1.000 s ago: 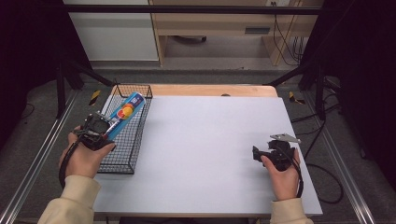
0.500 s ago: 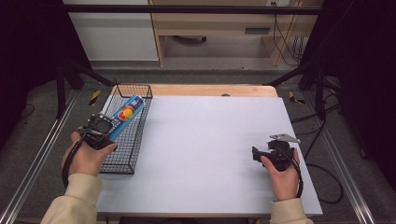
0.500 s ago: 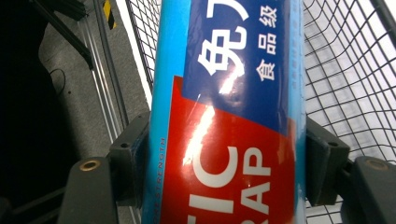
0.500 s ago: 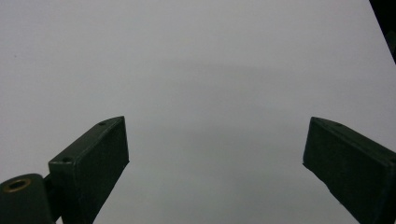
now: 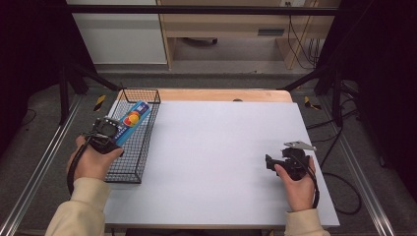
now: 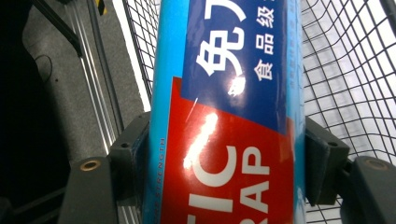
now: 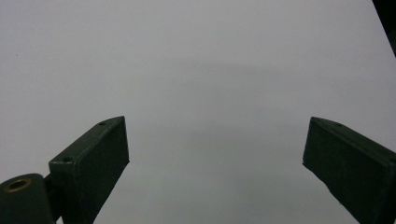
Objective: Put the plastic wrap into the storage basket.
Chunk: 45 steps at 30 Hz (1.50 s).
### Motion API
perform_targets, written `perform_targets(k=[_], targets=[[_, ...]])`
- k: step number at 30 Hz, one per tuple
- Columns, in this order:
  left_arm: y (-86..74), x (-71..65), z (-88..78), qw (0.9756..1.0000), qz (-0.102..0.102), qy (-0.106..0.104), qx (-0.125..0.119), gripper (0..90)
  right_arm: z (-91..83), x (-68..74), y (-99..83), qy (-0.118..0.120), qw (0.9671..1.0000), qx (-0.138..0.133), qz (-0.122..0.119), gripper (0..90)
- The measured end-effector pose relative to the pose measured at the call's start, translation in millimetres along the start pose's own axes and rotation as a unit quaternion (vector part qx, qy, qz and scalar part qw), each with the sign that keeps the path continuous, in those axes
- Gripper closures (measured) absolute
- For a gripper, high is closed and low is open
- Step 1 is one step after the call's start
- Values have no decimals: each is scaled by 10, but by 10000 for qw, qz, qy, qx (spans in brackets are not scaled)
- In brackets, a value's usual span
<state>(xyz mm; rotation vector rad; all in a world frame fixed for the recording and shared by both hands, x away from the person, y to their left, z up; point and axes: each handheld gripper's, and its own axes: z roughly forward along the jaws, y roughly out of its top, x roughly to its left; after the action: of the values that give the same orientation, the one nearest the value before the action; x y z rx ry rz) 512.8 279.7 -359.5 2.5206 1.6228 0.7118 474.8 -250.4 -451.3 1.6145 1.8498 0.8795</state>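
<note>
A long blue and red box of plastic wrap (image 5: 132, 121) (image 6: 224, 121) is held slanted over the black wire basket (image 5: 143, 147) at the table's left. My left gripper (image 5: 114, 132) (image 6: 229, 163) is shut on the box's near end, both jaws pressed against its sides. At the table's right, my right gripper (image 5: 269, 162) (image 7: 215, 154) stands open low over the bare white tabletop (image 7: 196, 70), with nothing between its fingers.
The wire basket (image 6: 345, 70) lies along the white table's left edge. A wooden strip (image 5: 216, 95) runs along the far edge. Beyond the table are metal rails, a dark floor and a cabinet.
My left gripper has carried the box a little down and toward the person, lower over the basket. The right gripper has stayed still.
</note>
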Motion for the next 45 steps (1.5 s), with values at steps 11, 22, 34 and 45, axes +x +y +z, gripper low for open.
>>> perform_targets(k=[11,22,34,45], targets=[[28,-62,54,9996,110,108,225,314,10,1,-3,24,10000,32,-17,73],[1,-109,169,9986,225,47,475,314,19,7,-4,26,10000,59,-57,73],[23,-146,210,9970,393,117,664,314,29,13,-8,38,9999,108,-83,73],[42,-159,226,9964,441,150,706,311,34,16,-13,36,9999,116,-107,73]])
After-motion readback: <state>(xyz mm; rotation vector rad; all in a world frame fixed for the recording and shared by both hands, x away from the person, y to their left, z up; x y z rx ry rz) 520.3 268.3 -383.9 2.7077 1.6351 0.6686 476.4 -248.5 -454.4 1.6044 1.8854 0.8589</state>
